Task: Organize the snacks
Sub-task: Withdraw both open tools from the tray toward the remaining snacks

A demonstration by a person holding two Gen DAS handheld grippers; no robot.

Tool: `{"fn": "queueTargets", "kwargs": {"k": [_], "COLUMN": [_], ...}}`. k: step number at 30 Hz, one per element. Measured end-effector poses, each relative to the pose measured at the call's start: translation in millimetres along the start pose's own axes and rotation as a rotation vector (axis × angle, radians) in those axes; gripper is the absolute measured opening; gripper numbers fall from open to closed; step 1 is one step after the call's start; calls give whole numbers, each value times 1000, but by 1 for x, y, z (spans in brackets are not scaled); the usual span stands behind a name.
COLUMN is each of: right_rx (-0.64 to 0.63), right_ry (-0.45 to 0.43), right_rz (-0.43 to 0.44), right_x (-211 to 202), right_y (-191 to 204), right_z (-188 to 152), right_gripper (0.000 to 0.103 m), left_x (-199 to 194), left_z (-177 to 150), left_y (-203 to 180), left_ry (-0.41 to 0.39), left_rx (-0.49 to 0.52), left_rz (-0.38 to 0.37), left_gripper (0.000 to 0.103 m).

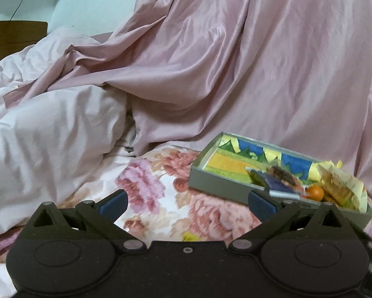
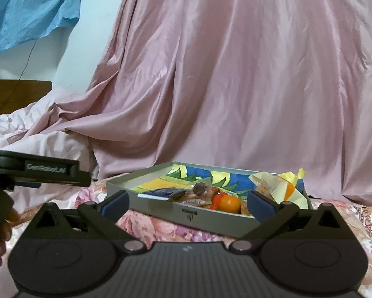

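Note:
A grey shallow box with a colourful printed lining lies on the floral bedspread; it also shows in the left wrist view. In it lie an orange fruit, a dark blue wrapper, a brown snack and crumpled yellow packets. The fruit and packets also show in the left wrist view. My right gripper is open and empty, just in front of the box. My left gripper is open and empty, to the left of the box over the bedspread.
A pink satin sheet hangs behind the box. A pale rumpled duvet lies at the left. The left gripper's body shows at the left in the right wrist view. A blue cloth hangs on the wall.

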State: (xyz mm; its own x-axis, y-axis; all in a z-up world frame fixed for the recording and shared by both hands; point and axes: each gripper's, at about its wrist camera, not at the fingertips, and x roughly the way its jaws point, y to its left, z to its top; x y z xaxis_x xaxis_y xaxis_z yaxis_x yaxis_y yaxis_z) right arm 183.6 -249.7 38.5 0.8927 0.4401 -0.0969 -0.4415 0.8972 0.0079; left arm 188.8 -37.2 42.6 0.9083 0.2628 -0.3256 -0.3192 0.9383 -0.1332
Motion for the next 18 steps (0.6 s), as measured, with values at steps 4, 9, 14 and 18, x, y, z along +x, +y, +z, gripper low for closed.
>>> {"fn": "queueTargets", "kwargs": {"k": [4,9,14,18], "right_rx": [8,38,48,56], "right_ry": [34,101,176,244], "right_rz": [-6,-13,-12,-10], "right_x": [-13,-31,-46,-56], "right_y": [6,16,25,32], "right_z": [-3,-10,-17,-25], "right_gripper": [103,103,103,103], "left_x": [-16,-33,-47,-54], "left_z": [-12,-28,-44,-56], "left_y": [11,27,41,48], "left_ry": [19,59,99,124], "left_rx": [17,15,-2,-2], "left_rz": [-3,-27,-41,-42], "left_gripper": [102,102,102,102]}}
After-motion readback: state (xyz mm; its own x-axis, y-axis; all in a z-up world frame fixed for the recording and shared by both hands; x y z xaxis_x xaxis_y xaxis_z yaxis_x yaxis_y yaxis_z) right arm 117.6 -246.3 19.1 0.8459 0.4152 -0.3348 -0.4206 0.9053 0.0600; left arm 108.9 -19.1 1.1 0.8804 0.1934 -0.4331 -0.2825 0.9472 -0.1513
